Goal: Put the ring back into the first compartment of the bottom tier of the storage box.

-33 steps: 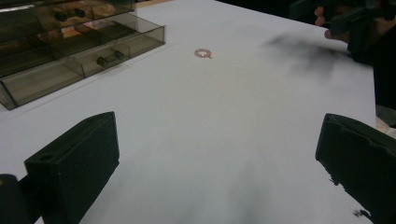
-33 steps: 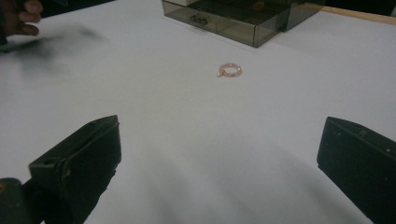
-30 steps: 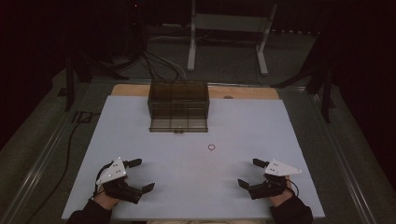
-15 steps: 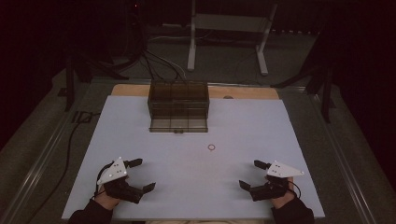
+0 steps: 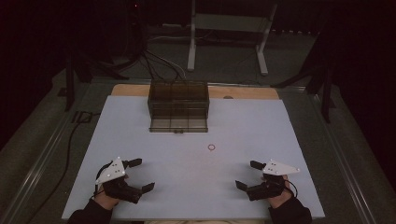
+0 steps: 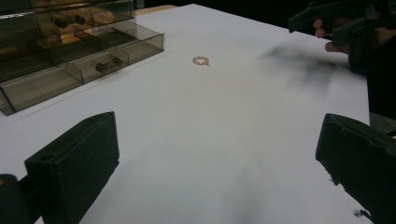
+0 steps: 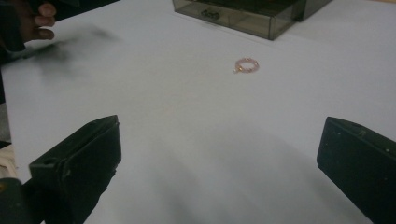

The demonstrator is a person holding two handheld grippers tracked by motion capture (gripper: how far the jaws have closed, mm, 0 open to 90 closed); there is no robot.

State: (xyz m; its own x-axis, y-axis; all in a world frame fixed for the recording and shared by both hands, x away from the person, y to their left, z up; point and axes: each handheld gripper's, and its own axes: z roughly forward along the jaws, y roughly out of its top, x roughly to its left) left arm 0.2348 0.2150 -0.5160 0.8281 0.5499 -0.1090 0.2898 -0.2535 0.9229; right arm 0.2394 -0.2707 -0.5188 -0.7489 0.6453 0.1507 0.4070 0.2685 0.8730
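A small pink ring lies flat on the white table, in front of a smoky clear drawer box whose bottom drawer is pulled out. The ring also lies ahead in the left gripper view, with the drawer box to its left. In the right gripper view the ring lies ahead, the box beyond it. My left gripper rests open near the front left edge. My right gripper rests open near the front right edge. Nothing is between either pair of jaws.
A wooden board edge shows behind the box. Cables and a metal stand lie on the dark floor beyond the table. A cable runs along the left side.
Both grippers have drifted slightly toward the front edge. The ring and box have not moved.
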